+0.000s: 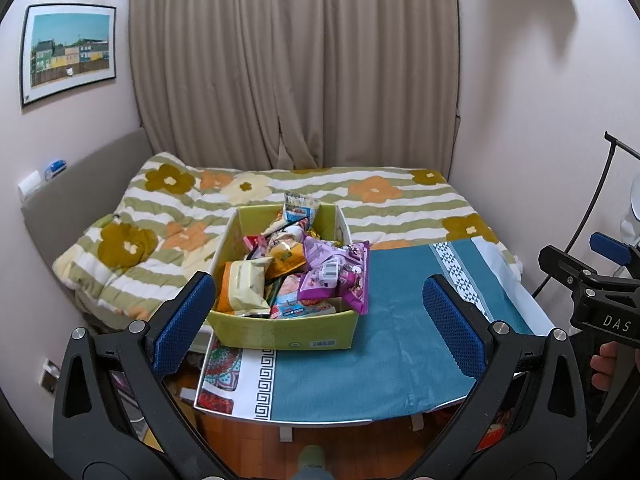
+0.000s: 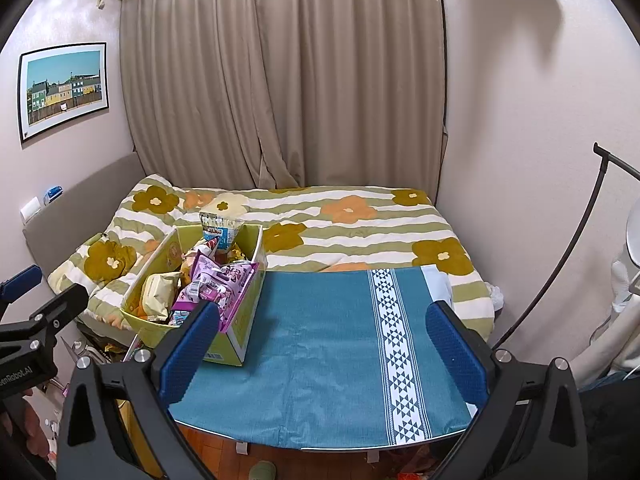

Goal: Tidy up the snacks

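Both grippers held back off the near edge of the table, neither holding anything. Left gripper (image 1: 320, 320) has jaws spread wide and points at the yellow-green cardboard box (image 1: 288, 338); right gripper (image 2: 324, 356) also has jaws spread wide and faces the bare teal cloth (image 2: 320, 340). The box sits at the table's left side, running from near the front-left corner toward the far edge next to the bed (image 2: 360, 220). Snacks are all in the box, heaped loose and mixed: purple packet (image 1: 340, 276) on top, drooping over the box's right rim; pale cream-and-orange bag (image 1: 244, 284) against the left wall; blue-and-white pouch (image 1: 298, 208) standing up at the far end; more wrappers underneath, too jumbled to tell apart. No snack lies on the cloth in either view. Likely reason for the layout: box off to the left keeps the middle and right of the table free as a sorting area, and the purple packet is the easiest reach, being topmost and partly outside the rim. Could fit two stages: a pile waiting to be laid out on the cloth, or snacks gathered into the box as the end state. The messy heap leans toward the first, but it is not settled. Thin crinkly wrappers would probably slip or crush under a hard pinch.
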Demonstrator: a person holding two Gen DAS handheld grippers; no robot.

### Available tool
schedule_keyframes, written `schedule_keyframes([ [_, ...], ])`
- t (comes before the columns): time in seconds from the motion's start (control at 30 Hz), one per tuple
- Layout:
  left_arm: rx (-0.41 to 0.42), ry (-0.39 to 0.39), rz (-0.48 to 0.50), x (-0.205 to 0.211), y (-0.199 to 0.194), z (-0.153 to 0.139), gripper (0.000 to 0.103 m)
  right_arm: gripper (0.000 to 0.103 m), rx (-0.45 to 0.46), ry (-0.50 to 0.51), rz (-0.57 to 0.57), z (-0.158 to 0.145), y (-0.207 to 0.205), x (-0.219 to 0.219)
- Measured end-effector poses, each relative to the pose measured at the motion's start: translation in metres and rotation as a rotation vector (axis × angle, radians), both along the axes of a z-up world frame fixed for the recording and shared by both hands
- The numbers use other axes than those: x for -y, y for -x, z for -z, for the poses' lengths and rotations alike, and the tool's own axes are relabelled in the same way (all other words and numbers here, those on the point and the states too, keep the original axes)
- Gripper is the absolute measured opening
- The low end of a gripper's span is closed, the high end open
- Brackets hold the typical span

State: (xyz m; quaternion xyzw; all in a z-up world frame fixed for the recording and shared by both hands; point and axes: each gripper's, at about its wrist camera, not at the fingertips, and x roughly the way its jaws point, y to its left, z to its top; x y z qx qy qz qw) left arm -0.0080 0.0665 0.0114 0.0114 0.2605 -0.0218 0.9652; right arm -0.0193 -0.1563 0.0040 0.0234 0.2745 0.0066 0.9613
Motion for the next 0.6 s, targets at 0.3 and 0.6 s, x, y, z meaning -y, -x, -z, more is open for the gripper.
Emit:
schedule_keyframes([
  [0.3,0.006,0.003,0.0,-0.0022,0.0016,0.0002,0.103,0.103,-0.002,0.001,0.0,-0.0007,-0.0002,0.0005],
  [0.6,0.049,-0.025,-0.029,0.0016,0.0047,-0.0005,0.103,0.103,0.0,0.0,-0.001,-0.0005,-0.0007,0.001],
])
